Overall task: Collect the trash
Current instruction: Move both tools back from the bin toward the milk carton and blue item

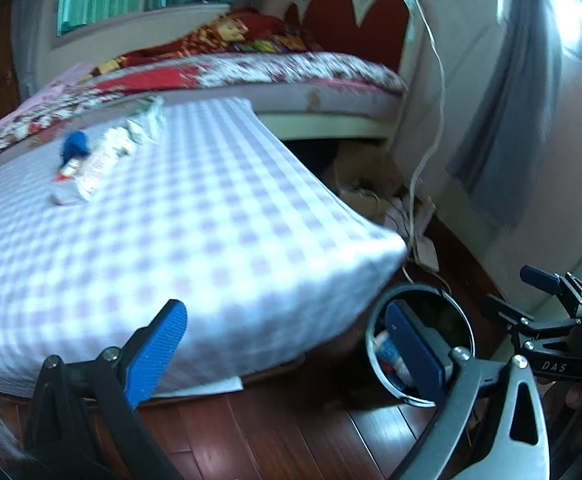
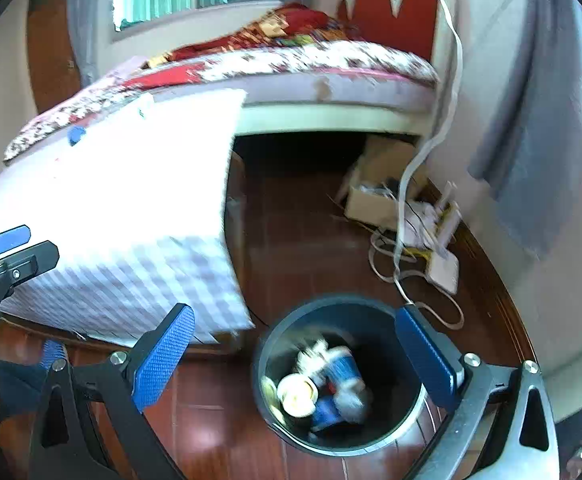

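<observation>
Both the left tool (image 1: pixel 287 354) and the right tool (image 2: pixel 295 354) are gaping wide and empty, while trash (image 1: pixel 91 156) is lying on the checkered surface (image 1: pixel 195 216) and cans (image 2: pixel 323 388) are sitting in the bin (image 2: pixel 391 428).

Bin (image 2: pixel 343 372) mouth unobstructed beside table (image 2: pixel 131 208)
</observation>
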